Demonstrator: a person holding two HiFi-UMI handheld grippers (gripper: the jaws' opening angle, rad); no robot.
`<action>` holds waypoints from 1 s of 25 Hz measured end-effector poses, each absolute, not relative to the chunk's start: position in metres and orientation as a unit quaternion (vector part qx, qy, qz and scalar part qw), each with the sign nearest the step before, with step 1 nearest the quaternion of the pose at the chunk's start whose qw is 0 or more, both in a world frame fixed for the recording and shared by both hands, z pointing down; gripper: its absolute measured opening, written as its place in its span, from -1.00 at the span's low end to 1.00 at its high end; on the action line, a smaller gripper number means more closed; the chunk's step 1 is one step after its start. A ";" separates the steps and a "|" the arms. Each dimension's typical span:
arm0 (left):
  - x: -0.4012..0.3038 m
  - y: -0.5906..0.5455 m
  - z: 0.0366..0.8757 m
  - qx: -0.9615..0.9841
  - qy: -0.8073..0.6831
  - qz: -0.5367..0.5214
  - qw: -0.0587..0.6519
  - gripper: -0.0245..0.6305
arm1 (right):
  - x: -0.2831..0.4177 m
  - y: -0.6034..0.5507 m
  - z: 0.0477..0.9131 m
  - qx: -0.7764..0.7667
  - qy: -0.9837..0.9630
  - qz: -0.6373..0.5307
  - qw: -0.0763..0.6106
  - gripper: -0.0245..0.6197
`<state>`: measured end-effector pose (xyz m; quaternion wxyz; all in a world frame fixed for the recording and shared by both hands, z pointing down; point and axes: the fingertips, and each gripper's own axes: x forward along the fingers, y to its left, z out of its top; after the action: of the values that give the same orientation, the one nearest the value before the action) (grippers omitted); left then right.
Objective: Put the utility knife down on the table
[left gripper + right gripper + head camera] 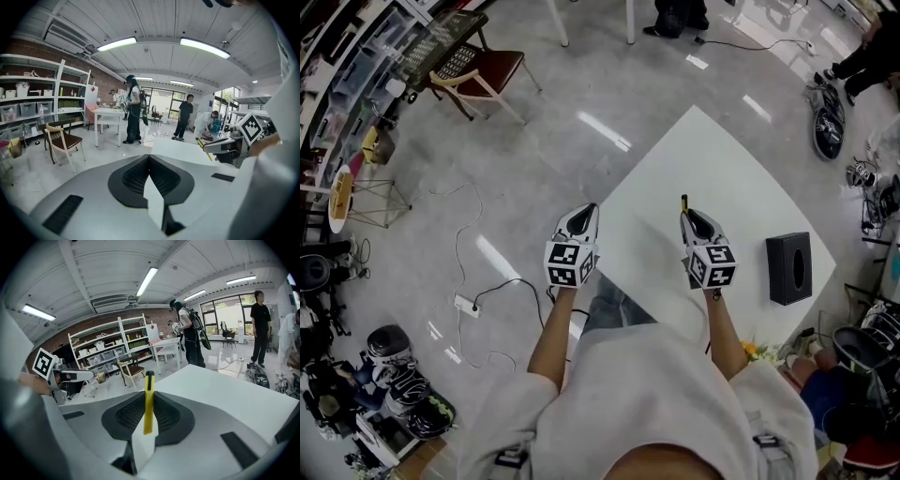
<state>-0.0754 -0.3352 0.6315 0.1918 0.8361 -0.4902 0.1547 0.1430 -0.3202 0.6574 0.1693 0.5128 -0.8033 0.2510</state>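
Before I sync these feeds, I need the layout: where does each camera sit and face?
Head view: on the head, down at the table; forearms, left gripper, right gripper show.
Left gripper view: on that gripper, along its shut jaws, across the room.
Right gripper view: on that gripper, along jaws gripping the utility knife.
All share the table.

My head camera looks steeply down, from well above, onto the white square tabletop (750, 178) right of frame centre. My two gripper cameras sit close behind their jaws, facing out across the room; both share that tabletop and the dark-seated wooden chair (58, 138).
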 end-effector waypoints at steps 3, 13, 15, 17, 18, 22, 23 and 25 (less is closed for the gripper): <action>-0.074 -0.332 0.642 0.835 -0.485 0.162 0.203 -0.86 | 0.142 -0.319 0.666 0.511 -0.799 0.262 0.179 -0.70; -0.072 -0.317 0.672 0.830 -0.473 0.168 0.243 -0.86 | 0.138 -0.311 0.700 0.504 -0.784 0.287 0.221 -0.70; -0.073 -0.316 0.676 0.829 -0.472 0.168 0.247 -0.86 | 0.137 -0.313 0.708 0.502 -0.782 0.290 0.229 -0.70; -0.075 -0.315 0.679 0.828 -0.474 0.167 0.249 -0.86 | 0.135 -0.316 0.715 0.500 -0.780 0.293 0.237 -0.70; -0.077 -0.314 0.679 0.827 -0.475 0.167 0.250 -0.86 | 0.133 -0.317 0.719 0.498 -0.779 0.294 0.242 -0.70; -0.086 -0.317 0.680 0.825 -0.478 0.165 0.252 -0.86 | 0.125 -0.325 0.733 0.495 -0.772 0.299 0.264 -0.70; -0.089 -0.318 0.681 0.825 -0.479 0.164 0.252 -0.86 | 0.123 -0.328 0.737 0.494 -0.770 0.302 0.269 -0.70; -0.092 -0.318 0.681 0.823 -0.482 0.164 0.252 -0.86 | 0.119 -0.331 0.746 0.492 -0.766 0.306 0.280 -0.70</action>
<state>-0.0920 -0.3182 0.6809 0.2520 0.8231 -0.4819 0.1636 0.1191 -0.3309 0.7465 0.2796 0.4916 -0.7658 0.3063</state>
